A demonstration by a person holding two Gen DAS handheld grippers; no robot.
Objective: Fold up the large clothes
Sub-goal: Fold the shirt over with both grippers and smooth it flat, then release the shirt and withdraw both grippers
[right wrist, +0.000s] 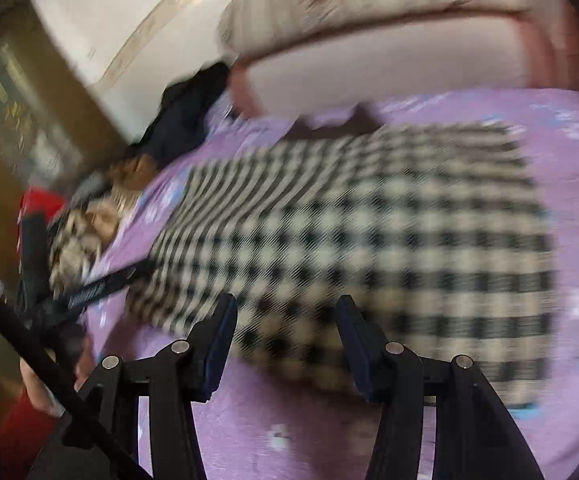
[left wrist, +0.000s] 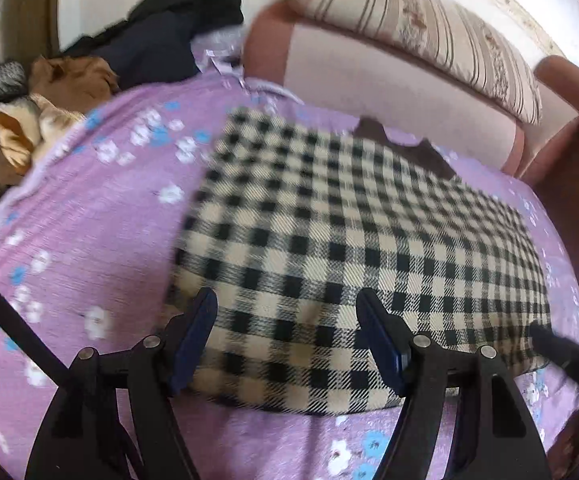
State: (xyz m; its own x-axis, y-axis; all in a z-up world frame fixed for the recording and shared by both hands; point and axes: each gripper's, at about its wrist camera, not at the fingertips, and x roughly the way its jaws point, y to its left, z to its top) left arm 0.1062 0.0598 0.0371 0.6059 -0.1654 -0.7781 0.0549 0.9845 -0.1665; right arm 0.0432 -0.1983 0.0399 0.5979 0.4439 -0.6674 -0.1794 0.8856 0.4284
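A black-and-cream checked garment [left wrist: 349,248] lies folded flat on the purple flowered bedsheet [left wrist: 89,216], with a dark brown collar part [left wrist: 405,146] at its far edge. My left gripper [left wrist: 287,312] is open and empty, its jaws standing over the garment's near edge. The right gripper's tip [left wrist: 549,340] shows at the garment's near right corner. In the blurred right wrist view, the garment [right wrist: 369,232] fills the middle and my right gripper [right wrist: 287,318] is open and empty above its near edge. The left gripper [right wrist: 89,292] shows at the garment's left side.
A pile of clothes, dark [left wrist: 161,32], tan [left wrist: 73,80] and patterned, lies at the bed's far left. A pink headboard [left wrist: 389,76] with a striped pillow [left wrist: 429,28] stands behind the bed. A wooden piece [left wrist: 577,184] is at the right. A red item [right wrist: 41,200] lies at the left.
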